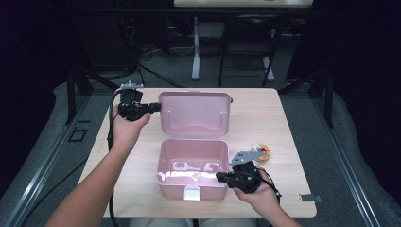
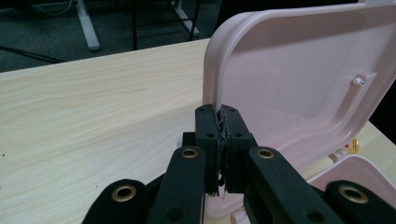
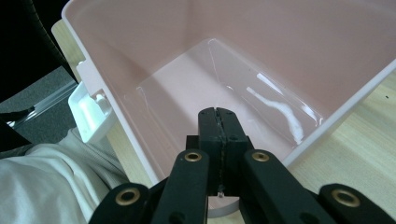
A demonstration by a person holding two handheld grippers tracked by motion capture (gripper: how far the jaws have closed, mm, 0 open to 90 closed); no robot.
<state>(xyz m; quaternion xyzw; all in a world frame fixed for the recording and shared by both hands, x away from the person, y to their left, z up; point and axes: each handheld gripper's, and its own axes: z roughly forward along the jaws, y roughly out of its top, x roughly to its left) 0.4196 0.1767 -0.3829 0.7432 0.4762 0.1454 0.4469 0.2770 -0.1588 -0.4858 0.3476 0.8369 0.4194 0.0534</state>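
Observation:
A pink plastic box (image 1: 191, 163) stands open in the middle of the table, its lid (image 1: 195, 113) tilted up behind it. My left gripper (image 1: 157, 107) is at the lid's left edge. In the left gripper view its jaws (image 2: 222, 114) are shut on the lid's rim (image 2: 303, 79). My right gripper (image 1: 221, 177) is at the box's front right corner. In the right gripper view its shut jaws (image 3: 219, 116) reach over the rim into the empty box (image 3: 187, 84). I cannot tell whether they pinch the wall.
A white latch (image 1: 191, 193) hangs on the box's front wall, near the table's front edge. A small round orange and yellow thing (image 1: 261, 152) lies right of the box. Bare wooden table (image 1: 265, 118) spreads on both sides. Desk legs and cables stand on the floor beyond.

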